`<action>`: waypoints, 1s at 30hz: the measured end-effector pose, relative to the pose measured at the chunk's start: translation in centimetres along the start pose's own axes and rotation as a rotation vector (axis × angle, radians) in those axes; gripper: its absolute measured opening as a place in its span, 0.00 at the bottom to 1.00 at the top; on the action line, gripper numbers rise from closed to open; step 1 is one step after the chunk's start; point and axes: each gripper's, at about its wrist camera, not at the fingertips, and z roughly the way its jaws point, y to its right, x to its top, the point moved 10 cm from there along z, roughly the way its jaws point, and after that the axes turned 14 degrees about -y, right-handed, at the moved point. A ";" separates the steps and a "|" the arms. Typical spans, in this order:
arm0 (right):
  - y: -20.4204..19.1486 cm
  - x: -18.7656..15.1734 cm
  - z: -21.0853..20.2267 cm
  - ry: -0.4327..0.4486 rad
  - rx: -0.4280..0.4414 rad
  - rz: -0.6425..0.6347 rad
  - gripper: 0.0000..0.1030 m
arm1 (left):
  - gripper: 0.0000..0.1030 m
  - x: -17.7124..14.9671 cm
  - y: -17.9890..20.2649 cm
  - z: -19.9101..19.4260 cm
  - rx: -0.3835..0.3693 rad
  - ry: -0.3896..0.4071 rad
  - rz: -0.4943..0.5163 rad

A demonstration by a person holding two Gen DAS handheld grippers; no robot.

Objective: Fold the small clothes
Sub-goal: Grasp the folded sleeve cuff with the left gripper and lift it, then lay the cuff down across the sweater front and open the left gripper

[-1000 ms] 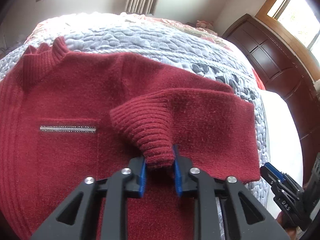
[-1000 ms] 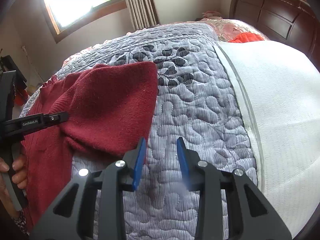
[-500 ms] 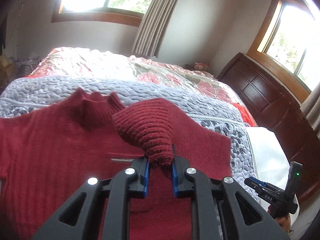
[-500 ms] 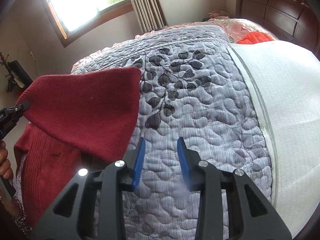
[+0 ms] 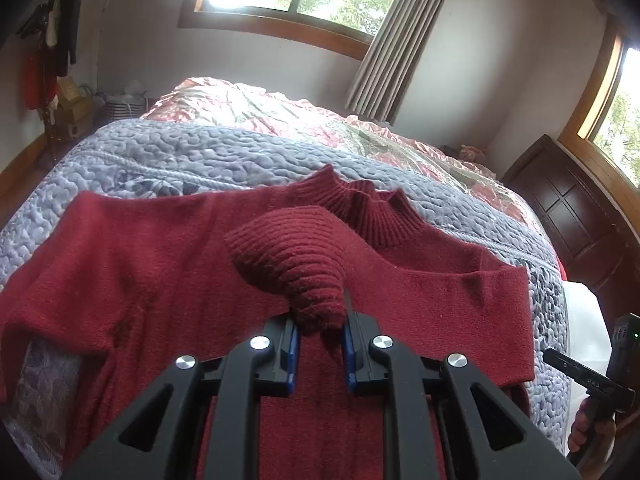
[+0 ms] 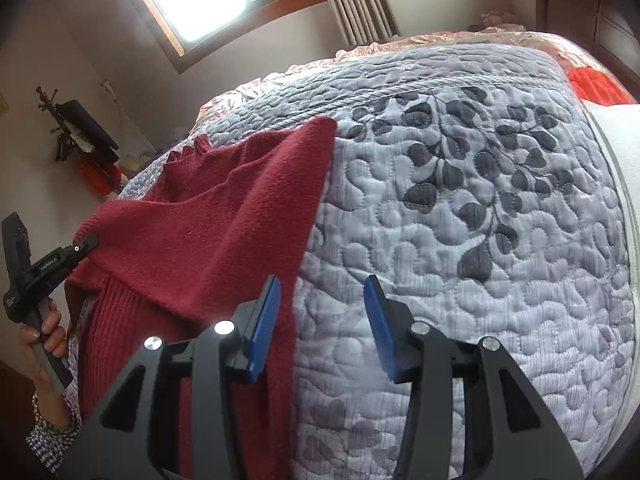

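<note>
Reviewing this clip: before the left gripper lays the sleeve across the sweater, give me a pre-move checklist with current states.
1. Ribbed cuff clamped in left gripper: ok.
2. Right gripper open, holding nothing: ok.
3. Sweater body flat on quilt: cannot tell; lower part hidden.
4. Collar lying clear of the sleeve's landing area: ok.
5. Other sleeve already folded in: not ok; it spreads outward.

White "GenRobot.AI" on the left gripper body; partly legible "DAS" on the right gripper.
</note>
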 end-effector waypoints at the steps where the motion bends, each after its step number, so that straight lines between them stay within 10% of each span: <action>1: -0.6 0.2 0.3 -0.008 0.027 -0.003 0.48 | 0.17 0.0 -0.7 0.2 0.004 -0.003 -0.009; 7: -2.3 0.7 3.6 -0.090 0.066 0.021 0.59 | 0.17 -1.0 -3.1 2.9 0.038 -0.053 -0.038; 11: -2.2 0.3 5.1 -0.143 0.096 0.040 0.13 | 0.18 -1.7 -4.1 4.3 0.039 -0.087 -0.061; 14: -1.5 0.1 3.8 -0.127 0.069 0.037 0.08 | 0.24 -1.7 -4.6 4.3 0.043 -0.073 -0.061; 21: 0.0 -0.7 4.3 -0.167 -0.021 0.056 0.08 | 0.36 -3.1 -6.4 5.9 0.057 -0.121 -0.079; 25: -0.9 -0.6 2.8 -0.134 -0.121 0.005 0.32 | 0.53 -2.7 -7.9 2.3 0.070 -0.065 -0.093; 30: -2.6 -0.3 -0.3 -0.050 -0.179 -0.058 0.32 | 0.57 -3.6 -8.6 0.2 0.013 -0.111 -0.122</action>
